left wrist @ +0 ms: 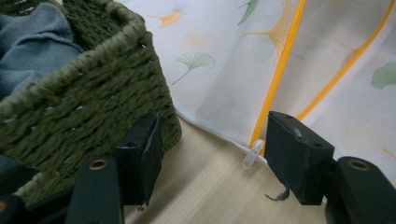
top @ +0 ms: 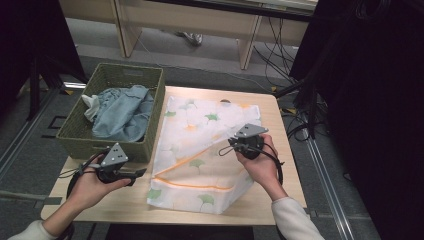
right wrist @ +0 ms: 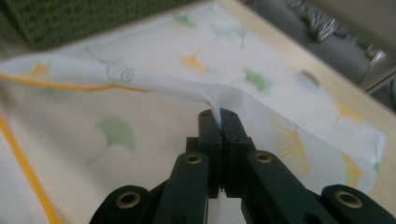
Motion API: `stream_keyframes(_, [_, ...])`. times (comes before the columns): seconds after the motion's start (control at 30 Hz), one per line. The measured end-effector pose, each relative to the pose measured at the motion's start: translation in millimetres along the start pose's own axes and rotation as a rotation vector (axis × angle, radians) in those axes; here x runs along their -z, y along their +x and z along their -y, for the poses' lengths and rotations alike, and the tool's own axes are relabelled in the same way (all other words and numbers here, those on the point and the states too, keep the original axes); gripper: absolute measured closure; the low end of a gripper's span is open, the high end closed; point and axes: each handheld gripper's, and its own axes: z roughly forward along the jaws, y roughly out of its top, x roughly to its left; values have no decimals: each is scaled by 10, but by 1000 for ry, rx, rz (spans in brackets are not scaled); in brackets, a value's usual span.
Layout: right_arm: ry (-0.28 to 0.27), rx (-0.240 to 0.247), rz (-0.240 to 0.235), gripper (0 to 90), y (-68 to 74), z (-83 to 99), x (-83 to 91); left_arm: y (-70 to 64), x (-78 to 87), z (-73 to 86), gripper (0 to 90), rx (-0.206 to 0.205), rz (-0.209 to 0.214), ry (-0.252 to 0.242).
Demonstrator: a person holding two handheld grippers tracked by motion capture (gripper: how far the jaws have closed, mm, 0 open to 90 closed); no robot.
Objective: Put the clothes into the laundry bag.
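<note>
Grey carpet and trailing cables surround a pale wooden tabletop (top: 280,165) that carries a woven olive-green basket (top: 80,135) at its far left corner, with crumpled light-blue denim clothing (top: 120,112) inside it. Spread over the middle of the tabletop, from the near edge to the far edge and touching the basket's right wall, lies a thin white mesh laundry bag printed with green and orange ginkgo leaves and fitted with an orange zipper (top: 200,145).

The right gripper (right wrist: 221,122) has its jaws pressed together on a pinch of the bag's upper layer, lifting it into a small tent. The left gripper (left wrist: 212,149) hovers at the bag's left edge beside the basket, jaws wide apart with nothing between them, and the clear plastic zipper pull (left wrist: 252,154) sits just inside its right jaw.

The bag looks very light, limp and somewhat slippery; it will likely sag and slide. The zipper pull or the stitched zipper seam seems the firmest hold.
</note>
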Motion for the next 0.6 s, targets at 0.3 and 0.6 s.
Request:
stream_keyframes(0.3, [-188, 101, 77, 900, 145, -444, 66, 33, 80, -55, 367, 39, -32, -90])
stream_keyframes(0.6, [-263, 175, 94, 899, 256, -588, 24, 245, 238, -278, 358, 63, -97, -204])
